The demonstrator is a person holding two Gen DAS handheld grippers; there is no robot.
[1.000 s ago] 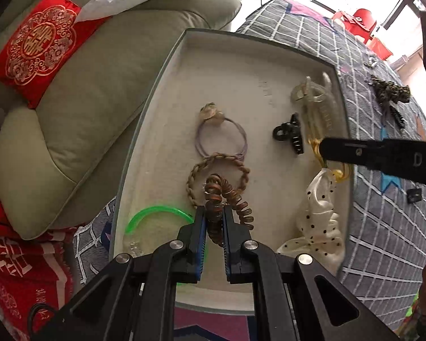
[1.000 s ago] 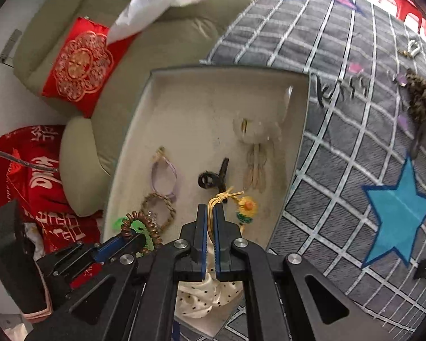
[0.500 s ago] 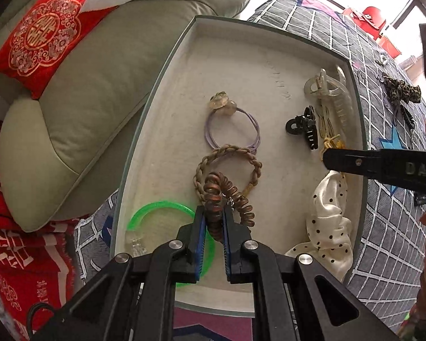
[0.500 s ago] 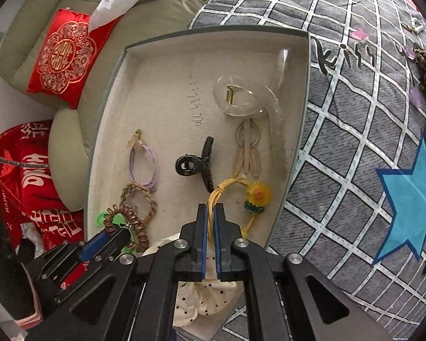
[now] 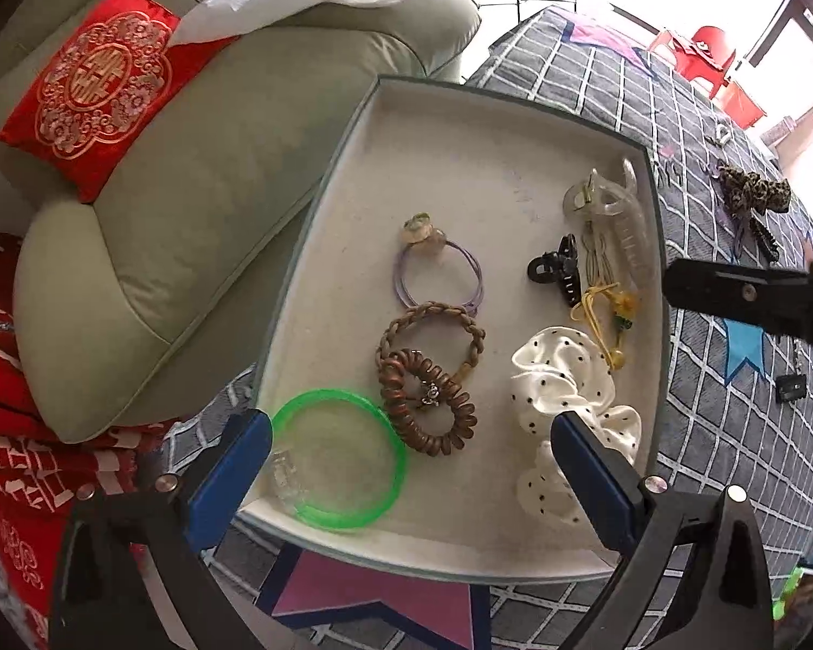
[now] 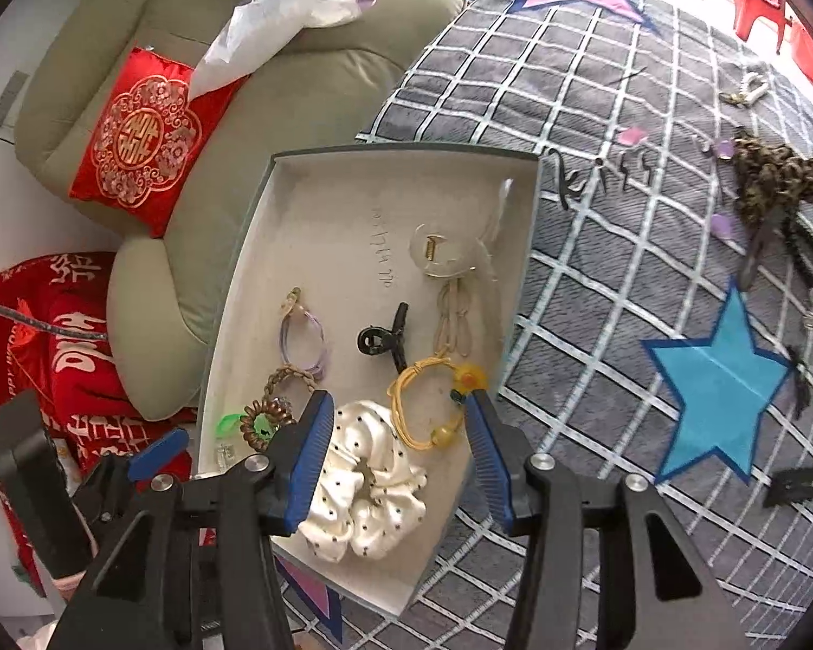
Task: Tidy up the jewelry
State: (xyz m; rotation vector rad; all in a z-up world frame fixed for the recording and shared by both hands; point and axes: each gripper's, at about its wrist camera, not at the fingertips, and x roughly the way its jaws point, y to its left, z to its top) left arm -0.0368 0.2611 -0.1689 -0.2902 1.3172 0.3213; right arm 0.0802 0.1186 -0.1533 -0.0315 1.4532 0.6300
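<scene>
A white tray (image 5: 460, 124) lies on a grey checked blanket. In it lie a brown coil hair tie (image 5: 425, 401), a green bangle (image 5: 339, 457), a braided band (image 5: 433, 327), a purple tie (image 5: 439, 273), a black claw clip (image 5: 555, 268), a clear claw clip (image 5: 612, 216), a yellow beaded tie (image 5: 607, 319) and a dotted white scrunchie (image 5: 569, 384). My left gripper (image 5: 412, 466) is open above the tray's near edge. My right gripper (image 6: 398, 449) is open above the yellow tie (image 6: 433, 406) and scrunchie (image 6: 368, 493).
A green sofa (image 5: 189, 162) with a red cushion (image 5: 89, 86) borders the tray on the left. On the blanket (image 6: 623, 216) to the right lie a leopard scrunchie (image 6: 775, 173), black clips (image 6: 786, 249) and small pieces.
Both grippers have opened. The left let the brown coil tie fall beside the green bangle; the right let the yellow beaded tie drop into the tray. Both pulled back.
</scene>
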